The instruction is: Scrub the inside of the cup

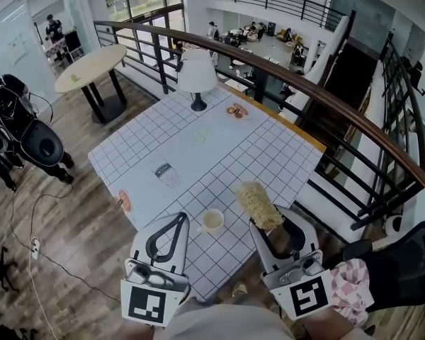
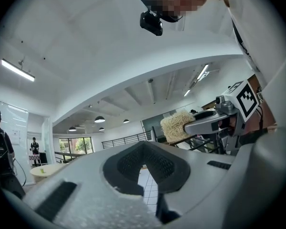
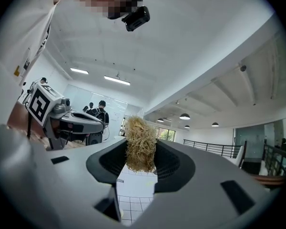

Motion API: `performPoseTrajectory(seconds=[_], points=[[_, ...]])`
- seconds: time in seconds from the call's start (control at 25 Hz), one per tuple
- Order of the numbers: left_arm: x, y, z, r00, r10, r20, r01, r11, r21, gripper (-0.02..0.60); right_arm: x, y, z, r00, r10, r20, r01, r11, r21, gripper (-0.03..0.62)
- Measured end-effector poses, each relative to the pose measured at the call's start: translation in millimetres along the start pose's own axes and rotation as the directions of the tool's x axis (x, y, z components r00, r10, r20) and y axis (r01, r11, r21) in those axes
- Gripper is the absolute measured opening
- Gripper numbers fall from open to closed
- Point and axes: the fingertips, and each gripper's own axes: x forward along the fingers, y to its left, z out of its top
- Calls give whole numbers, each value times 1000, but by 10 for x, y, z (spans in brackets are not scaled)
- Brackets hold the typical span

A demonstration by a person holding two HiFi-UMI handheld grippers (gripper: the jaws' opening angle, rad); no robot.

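A small white cup (image 1: 212, 220) stands upright near the front edge of the grid-patterned table (image 1: 198, 154). My left gripper (image 1: 179, 219) hovers just left of the cup, shut with nothing in it; the left gripper view shows its jaws (image 2: 144, 165) closed together. To the right of the cup my right gripper (image 1: 268, 227) is shut on a tan fibrous scrubber (image 1: 257, 205), which sticks out ahead of the jaws. In the right gripper view the scrubber (image 3: 140, 147) sits clamped between the pads. The scrubber (image 2: 177, 126) is above and right of the cup, not inside it.
On the table stand a white lamp (image 1: 197, 76), a small plate of food (image 1: 236, 110), a clear glass (image 1: 165, 173) and an orange item (image 1: 125, 200). A dark railing (image 1: 326, 98) runs along the right. A person (image 1: 14, 126) stands at the left by a round table (image 1: 92, 66).
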Motion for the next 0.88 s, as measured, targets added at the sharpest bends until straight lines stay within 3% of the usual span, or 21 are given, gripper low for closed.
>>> performPoseTrajectory(seconds=[0.88], points=[[50,39,-64,999,21,-28,-21,1000,5,12,64,-14,-191,999,18,-33,-17,999,45,152]])
